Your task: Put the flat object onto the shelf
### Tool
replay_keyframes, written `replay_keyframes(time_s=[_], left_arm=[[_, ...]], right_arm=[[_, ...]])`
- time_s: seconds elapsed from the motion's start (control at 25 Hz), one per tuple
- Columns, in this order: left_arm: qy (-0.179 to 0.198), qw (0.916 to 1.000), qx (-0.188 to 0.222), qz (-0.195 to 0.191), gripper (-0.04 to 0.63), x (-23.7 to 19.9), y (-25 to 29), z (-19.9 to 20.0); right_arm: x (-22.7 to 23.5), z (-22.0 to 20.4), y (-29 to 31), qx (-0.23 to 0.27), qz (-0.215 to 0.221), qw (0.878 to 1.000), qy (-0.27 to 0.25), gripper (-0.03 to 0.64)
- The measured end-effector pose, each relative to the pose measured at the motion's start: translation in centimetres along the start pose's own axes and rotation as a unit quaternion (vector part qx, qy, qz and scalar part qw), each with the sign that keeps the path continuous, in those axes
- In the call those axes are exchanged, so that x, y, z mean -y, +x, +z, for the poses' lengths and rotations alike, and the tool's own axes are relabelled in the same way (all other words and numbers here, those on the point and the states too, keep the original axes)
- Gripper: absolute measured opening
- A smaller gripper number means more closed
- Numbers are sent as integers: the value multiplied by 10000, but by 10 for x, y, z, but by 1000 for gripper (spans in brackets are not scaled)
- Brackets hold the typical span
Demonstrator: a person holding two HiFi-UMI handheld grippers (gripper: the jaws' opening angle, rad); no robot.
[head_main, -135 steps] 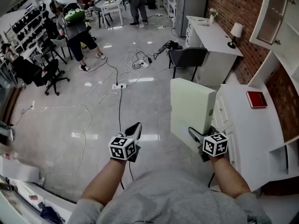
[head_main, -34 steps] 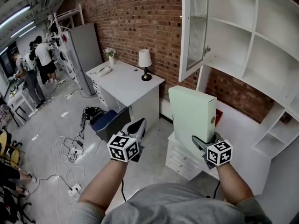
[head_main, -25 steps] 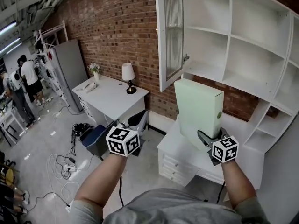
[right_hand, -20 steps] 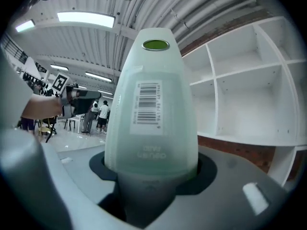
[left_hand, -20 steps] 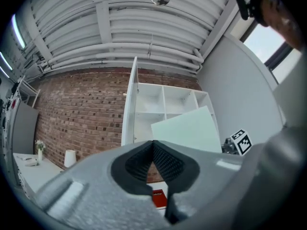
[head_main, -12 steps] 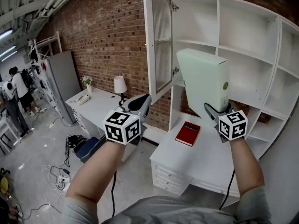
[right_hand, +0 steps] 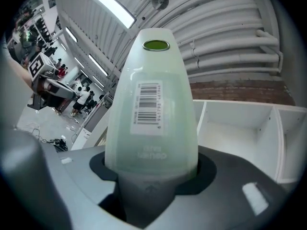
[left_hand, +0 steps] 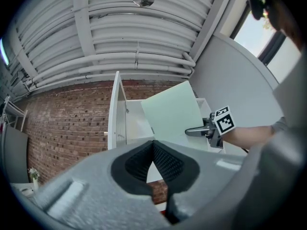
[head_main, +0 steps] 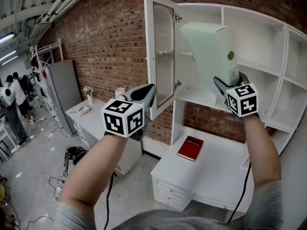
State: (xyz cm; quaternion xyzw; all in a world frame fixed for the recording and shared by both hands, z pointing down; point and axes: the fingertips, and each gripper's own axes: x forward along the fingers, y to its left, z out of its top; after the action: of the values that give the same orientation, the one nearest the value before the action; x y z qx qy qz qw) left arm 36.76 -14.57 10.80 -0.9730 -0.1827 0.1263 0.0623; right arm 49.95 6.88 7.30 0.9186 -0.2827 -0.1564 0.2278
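Right gripper view: green file box (right_hand: pixel 151 104) clamped at its lower end by the right gripper (right_hand: pixel 151 186), upright, level with the shelf (head_main: pixel 204 96) but not on it yet. Keep it vertical, clear the cabinet door (head_main: pixel 160 56), and seat the base flat before letting go. Right arm stretched up and forward — left gripper (head_main: pixel 143 94) closed on nothing, held up alongside.

- The flat object (head_main: pixel 211 47) looked like smooth pale-green plastic with a soft sheen; its barcode label (right_hand: pixel 147 103) was white paper.
- The shelf (head_main: pixel 199 96) and the surface (head_main: pixel 225 166) were white, smooth and matt, like painted board.
- The door (head_main: pixel 162 56) held ribbed glass in a white frame.
- The brick wall (head_main: pixel 110 47) was rough and matt.
- The left gripper (left_hand: pixel 153 143) had a matt grey plastic body and black ribbed pads (left_hand: pixel 168 163).
- The red book (head_main: pixel 190 148) had a smooth cover.
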Motion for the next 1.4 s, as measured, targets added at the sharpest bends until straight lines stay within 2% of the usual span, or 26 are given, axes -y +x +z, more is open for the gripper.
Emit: replay_keyframes(time_s=[0.28,0.52,1.0,1.4], left_arm=[[57,9999,96,-1,-2,-11,19,33],[192,9997,169,34,-2,-23,24,46],[310,9992,193,153,-2,-50,21,53],[340,9986,139,378,-2,-77,19,46]], right_arm=[[35,49,37,19,-348,9982,-485,291],[57,73,72,-24,-597,9952,-779,291],[93,73,140,-404,-1063,9881,-1032,290],[103,69,183,-625,-1270,9830,-1167,291]])
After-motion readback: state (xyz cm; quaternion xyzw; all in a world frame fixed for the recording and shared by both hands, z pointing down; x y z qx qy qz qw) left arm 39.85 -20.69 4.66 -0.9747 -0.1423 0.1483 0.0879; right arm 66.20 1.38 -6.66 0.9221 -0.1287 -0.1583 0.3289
